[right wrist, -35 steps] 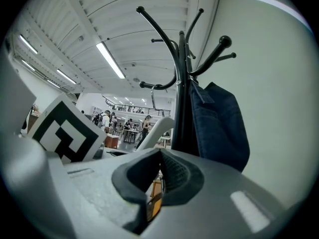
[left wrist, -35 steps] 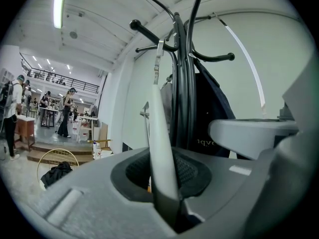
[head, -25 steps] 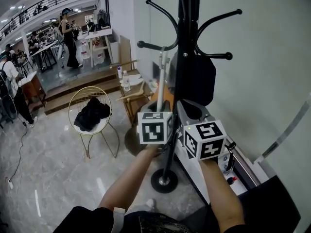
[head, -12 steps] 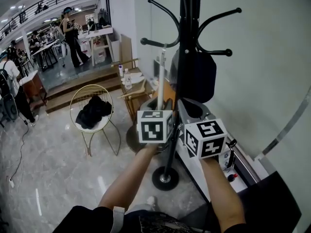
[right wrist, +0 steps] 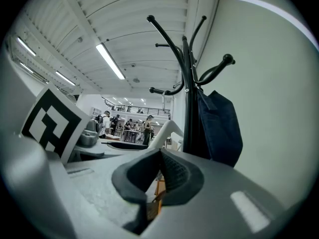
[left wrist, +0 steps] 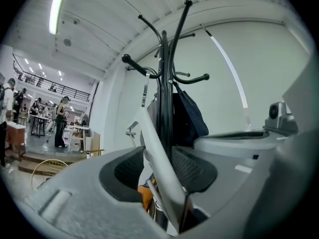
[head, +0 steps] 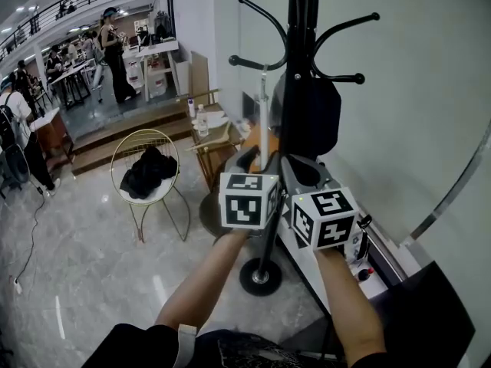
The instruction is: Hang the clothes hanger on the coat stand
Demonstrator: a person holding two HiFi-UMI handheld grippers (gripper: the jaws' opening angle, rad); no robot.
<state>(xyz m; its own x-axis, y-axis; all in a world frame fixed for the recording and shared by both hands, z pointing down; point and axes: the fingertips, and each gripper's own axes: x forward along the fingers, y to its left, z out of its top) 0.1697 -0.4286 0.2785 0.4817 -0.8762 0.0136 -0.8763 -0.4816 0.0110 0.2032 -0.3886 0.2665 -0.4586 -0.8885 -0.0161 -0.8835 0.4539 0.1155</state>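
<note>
Left gripper [left wrist: 159, 166] open around the hanger [head: 263, 121] at the coat stand [head: 301, 21].
Its jaws had just been opening and stood wide apart. The white hanger's arm ran between them, pads not pressing it. The hanger's top sat up at the stand's left hook arm. Right gripper [right wrist: 160, 158], just right of the left one, was closed on nothing. Dark bag [head: 311, 117] hung on the stand.

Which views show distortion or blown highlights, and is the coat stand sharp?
Head view: mild barrel bend, wall trim curves; light streaks glare on the marble floor; coat stand sharp. Left gripper view: heavy fisheye, black corners, ceiling tube light clipped, near white clothes hanger soft. Right gripper view: same fisheye and dark corners; coat stand sharp.
</note>
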